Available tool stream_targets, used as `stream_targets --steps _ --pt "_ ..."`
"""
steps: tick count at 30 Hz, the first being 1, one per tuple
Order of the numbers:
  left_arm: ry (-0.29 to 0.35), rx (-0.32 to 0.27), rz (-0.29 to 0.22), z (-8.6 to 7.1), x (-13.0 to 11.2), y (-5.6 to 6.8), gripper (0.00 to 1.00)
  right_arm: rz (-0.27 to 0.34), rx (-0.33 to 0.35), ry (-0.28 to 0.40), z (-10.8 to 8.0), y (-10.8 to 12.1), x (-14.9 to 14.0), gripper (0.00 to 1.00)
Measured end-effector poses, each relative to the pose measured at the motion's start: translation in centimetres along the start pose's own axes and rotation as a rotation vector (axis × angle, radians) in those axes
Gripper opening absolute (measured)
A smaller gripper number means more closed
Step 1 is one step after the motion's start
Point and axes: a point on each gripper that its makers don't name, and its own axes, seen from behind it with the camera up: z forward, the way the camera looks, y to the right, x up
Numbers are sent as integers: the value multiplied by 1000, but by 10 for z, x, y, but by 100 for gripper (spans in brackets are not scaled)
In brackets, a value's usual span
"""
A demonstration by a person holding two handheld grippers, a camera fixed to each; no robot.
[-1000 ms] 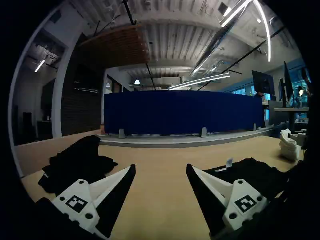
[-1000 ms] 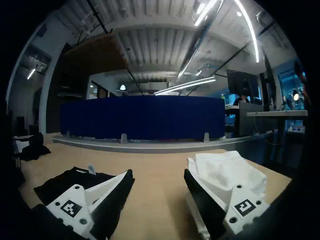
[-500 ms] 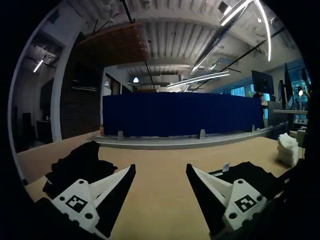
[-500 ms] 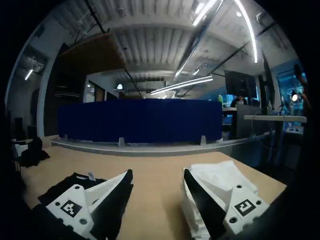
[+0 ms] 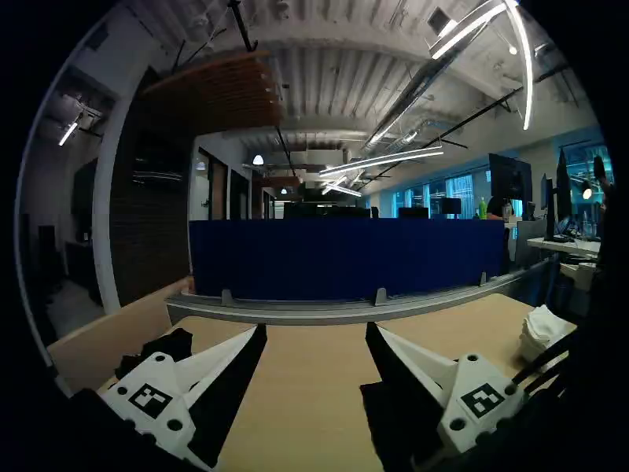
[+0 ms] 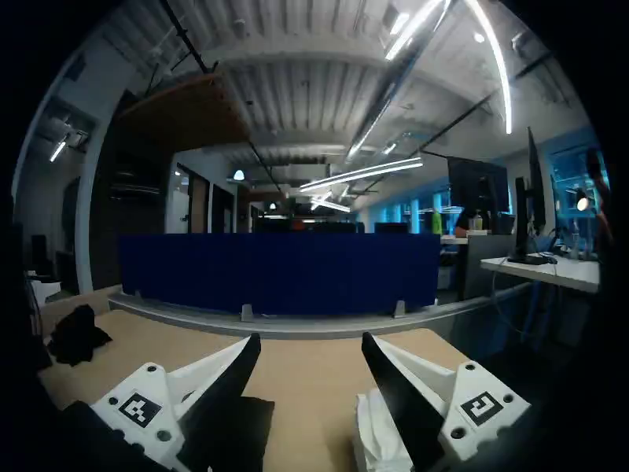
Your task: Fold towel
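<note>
The left tongs (image 5: 314, 354) and right tongs (image 6: 309, 362) have risen, the black towel (image 6: 250, 425) and white stack (image 6: 369, 429) sinking low in view.

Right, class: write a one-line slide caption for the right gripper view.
Open tool over a wooden table, white towels at right, black cloth far left.

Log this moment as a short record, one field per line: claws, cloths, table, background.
left claw: open, empty, above the table
right claw: open, empty, above the table
table: light wood
crumpled black cloth: lying on the table's left side
flat black cloth: spread on the table, close to both claws
white towel stack: piled on the table's right side, by the right claw
blue divider: standing along the table's far edge
grip: neither claw holds any cloth
</note>
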Motion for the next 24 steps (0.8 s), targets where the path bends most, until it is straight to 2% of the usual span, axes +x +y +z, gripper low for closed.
stream_targets --steps 3,8,12,15,20,24 --pt "-15 -9 1 0 12 7 94 9 -2 -11 -1 2 14 100" --pt "-50 -30 15 2 17 17 94 13 6 -29 4 3 22 100" --pt "-90 -78 22 3 16 30 94 2 45 -62 7 -6 22 99" --pt "-127 -150 26 3 13 46 94 -28 106 -98 9 -20 18 100" --pt "-204 -281 41 -1 1 71 93 -82 252 -195 6 -51 2 99" --pt "-260 -373 47 -6 -9 89 94 -101 363 -274 2 -72 -11 100"
